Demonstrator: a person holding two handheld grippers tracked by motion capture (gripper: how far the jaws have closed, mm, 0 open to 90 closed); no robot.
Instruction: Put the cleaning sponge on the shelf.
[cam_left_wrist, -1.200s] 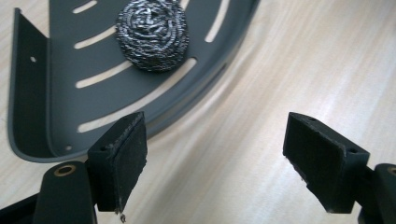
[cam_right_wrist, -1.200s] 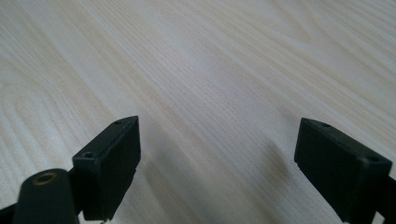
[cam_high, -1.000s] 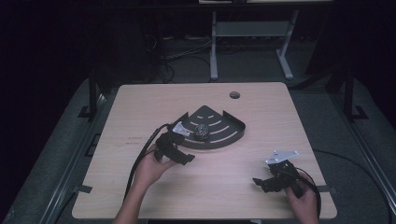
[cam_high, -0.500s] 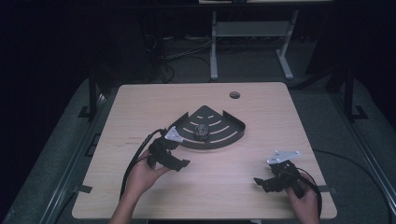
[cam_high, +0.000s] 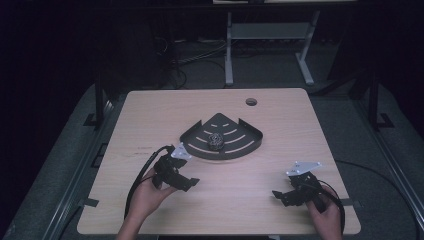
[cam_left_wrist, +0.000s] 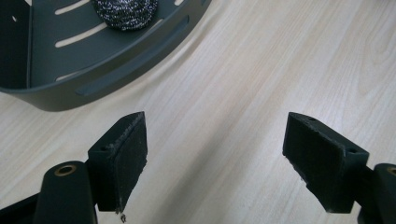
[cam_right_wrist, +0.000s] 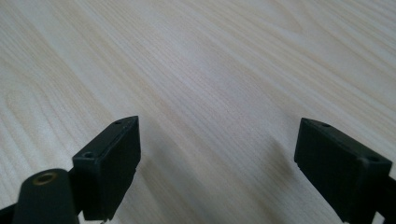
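Observation:
A dark grey fan-shaped slotted tray (cam_high: 247, 142) lies at the middle of the wooden table (cam_high: 160, 115), and a steel-wool scouring ball (cam_high: 216, 140) sits in it. In the left gripper view the tray's curved rim (cam_left_wrist: 116, 65) and the ball (cam_left_wrist: 125, 13) lie at the upper left. My left gripper (cam_high: 190, 184) hovers in front of the tray, a little to its left, open with only bare wood between its pads (cam_left_wrist: 133, 154). My right gripper (cam_high: 278, 196) rests near the table's front right, open over bare wood, its pads (cam_right_wrist: 116, 163) wide apart.
A round cable hole (cam_high: 251, 102) sits near the table's far edge. Cables trail from both grippers off the front of the table. A grey desk frame (cam_high: 265, 35) stands on the dark floor behind.
My left gripper has drawn back from the tray's front-left rim toward the person, staying open. The right gripper has kept still.

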